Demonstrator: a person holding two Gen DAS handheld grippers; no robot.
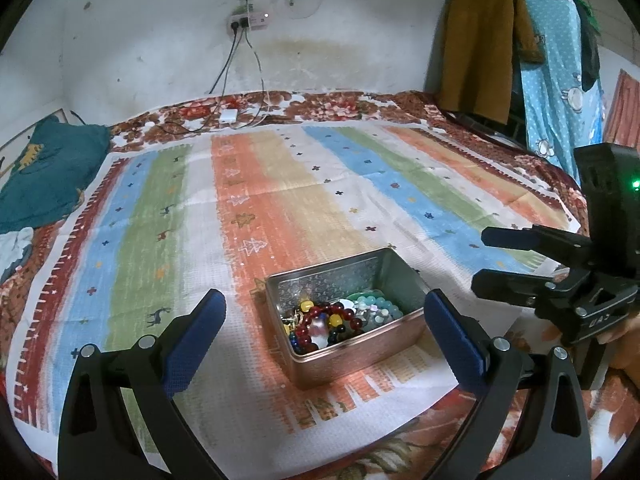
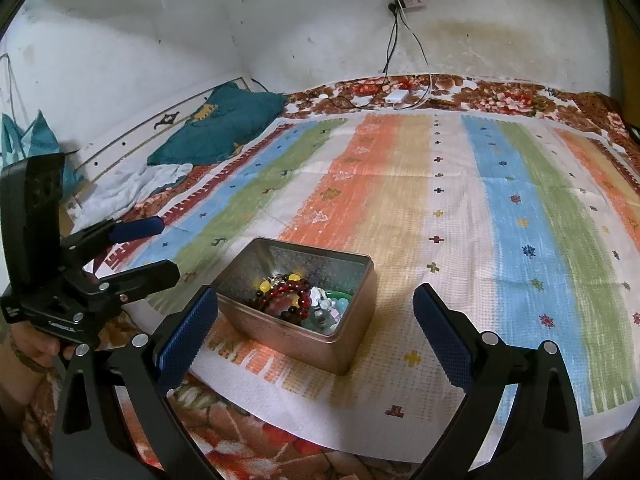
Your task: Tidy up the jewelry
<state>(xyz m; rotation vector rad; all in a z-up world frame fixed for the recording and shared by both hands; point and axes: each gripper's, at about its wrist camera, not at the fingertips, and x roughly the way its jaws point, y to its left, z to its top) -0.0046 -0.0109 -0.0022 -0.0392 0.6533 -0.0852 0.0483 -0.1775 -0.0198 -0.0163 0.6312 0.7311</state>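
Observation:
An open metal tin (image 1: 360,350) stands on a striped cloth (image 1: 280,184) spread over a bed. It holds a heap of bead bracelets (image 1: 332,320), red, yellow, dark and pale green. In the right wrist view the tin (image 2: 280,336) and the beads (image 2: 294,296) sit just ahead. My left gripper (image 1: 325,312) is open and empty, its blue pads either side of the tin, above it. My right gripper (image 2: 315,308) is open and empty, also straddling the tin. Each gripper shows in the other's view, the right gripper (image 1: 480,256) and the left gripper (image 2: 168,246), both with jaws apart.
A teal pillow (image 1: 48,172) and white cloth lie at the bed's left. Cables and a white charger (image 1: 228,116) lie at the far edge under a wall socket (image 1: 246,22). Clothes (image 1: 520,48) hang at the far right. A floral blanket (image 2: 500,100) borders the cloth.

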